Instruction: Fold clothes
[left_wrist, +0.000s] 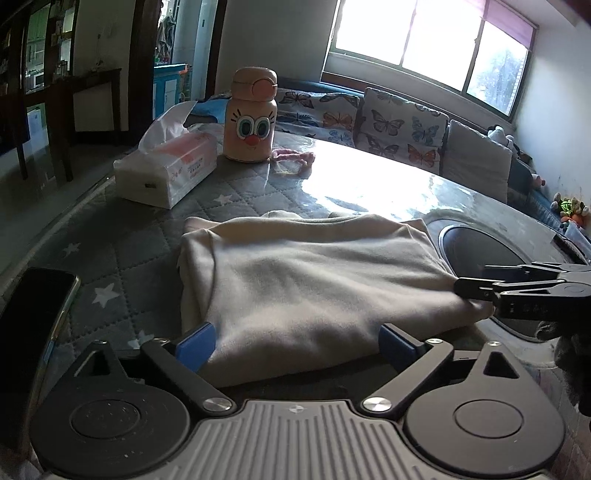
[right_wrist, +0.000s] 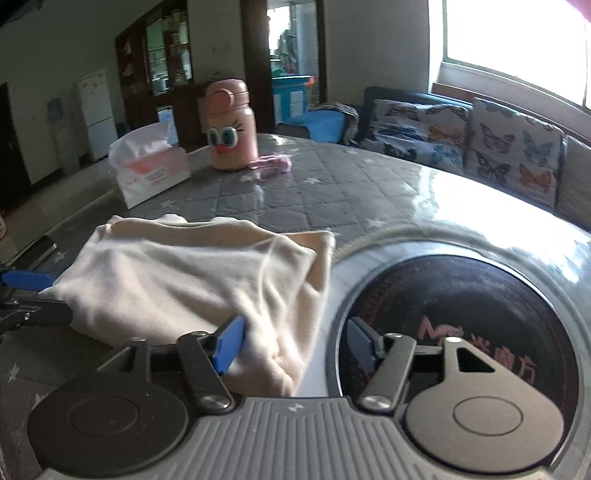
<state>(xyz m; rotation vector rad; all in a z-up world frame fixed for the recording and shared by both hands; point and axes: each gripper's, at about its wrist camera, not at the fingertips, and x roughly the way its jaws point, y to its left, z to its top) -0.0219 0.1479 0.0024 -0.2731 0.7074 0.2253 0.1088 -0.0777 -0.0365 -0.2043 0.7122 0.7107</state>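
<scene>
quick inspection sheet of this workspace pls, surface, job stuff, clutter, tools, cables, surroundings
surface: table under a grey quilted star cover, with a round dark inset at its right.
job's things: cream garment, folded into a rough rectangle, lying flat.
clutter: tissue box, cartoon-face bottle, pink band beside it, phone at the left edge.
grippers: left tool open, straddling the garment's near edge; right tool open, its left finger against the garment's near right corner.
cables: nothing seen.
surroundings: sofa with butterfly cushions, bright window, dark cabinets.
</scene>
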